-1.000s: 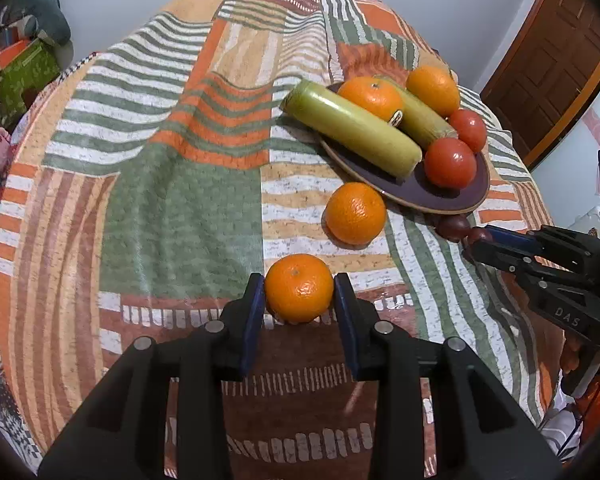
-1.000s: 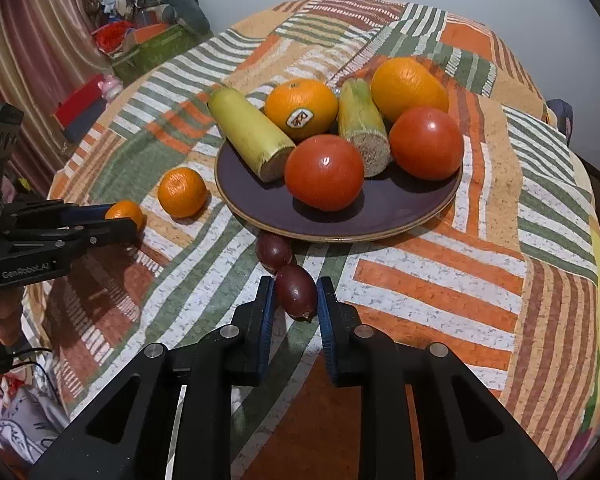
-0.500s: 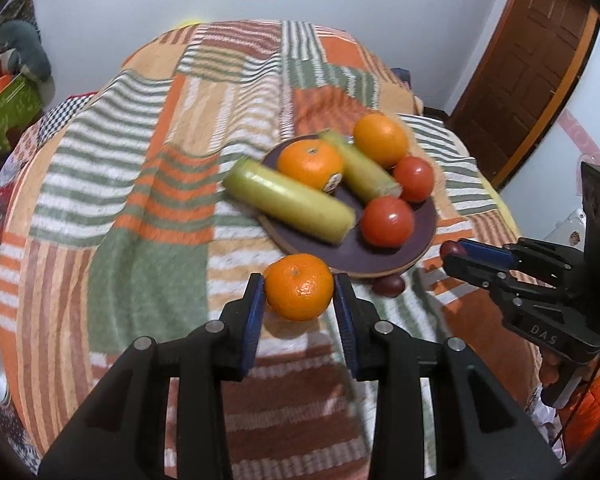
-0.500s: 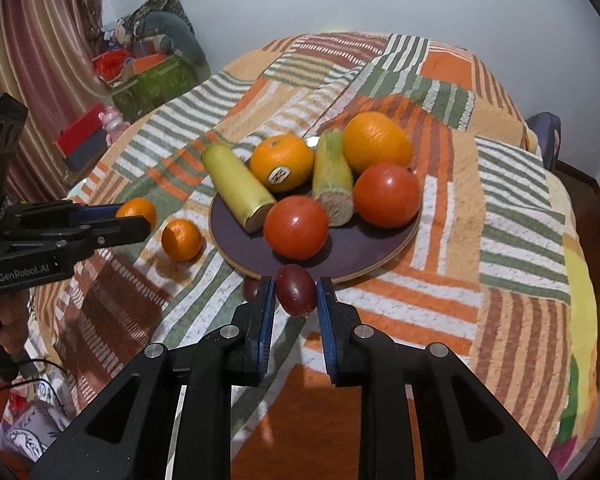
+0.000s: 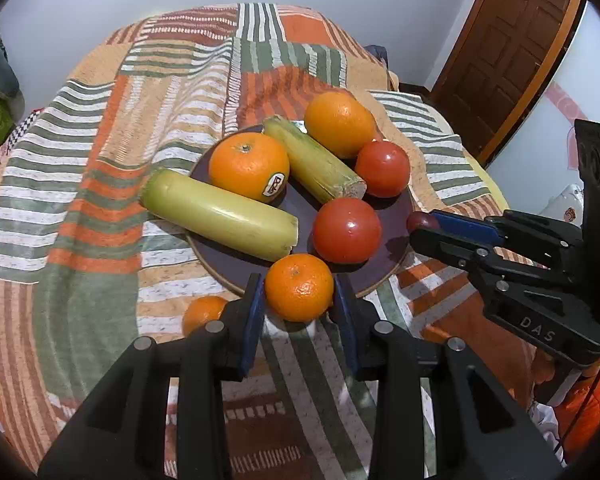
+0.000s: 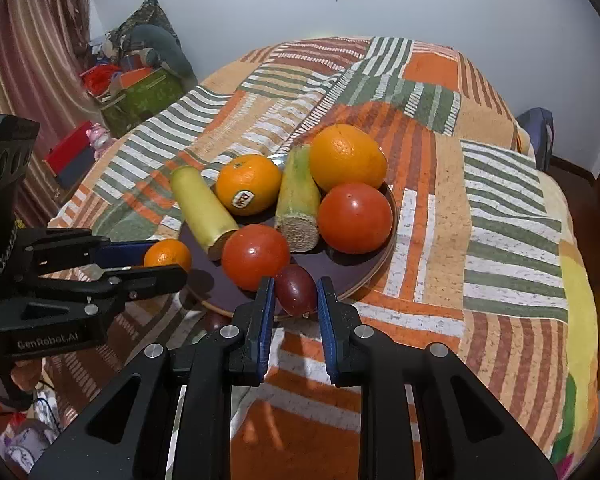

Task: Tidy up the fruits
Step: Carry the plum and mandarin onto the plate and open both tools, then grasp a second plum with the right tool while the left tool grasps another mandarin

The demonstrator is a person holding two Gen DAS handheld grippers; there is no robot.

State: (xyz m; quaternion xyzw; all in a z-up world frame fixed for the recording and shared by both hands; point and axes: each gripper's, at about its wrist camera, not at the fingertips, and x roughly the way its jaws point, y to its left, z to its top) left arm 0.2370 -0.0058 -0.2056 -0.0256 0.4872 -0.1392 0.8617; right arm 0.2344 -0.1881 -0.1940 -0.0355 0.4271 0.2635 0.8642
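A: Mandarin (image 5: pixel 299 287)?
B: Clamped between left gripper (image 5: pixel 300 300) jaws, over plate (image 5: pixel 396 216) near rim.
A: Plum (image 6: pixel 295 290)?
B: Pinched in right gripper (image 6: pixel 294 304), at plate's edge. Second mandarin (image 5: pixel 202 312) left of left jaws, on cloth.

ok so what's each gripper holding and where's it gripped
Left gripper holds a mandarin by its two sides. Right gripper holds a dark red fruit, also pinched across its sides.

Striped orange-green cloth (image 5: pixel 100 200), purple plate (image 5: pixel 396 216)
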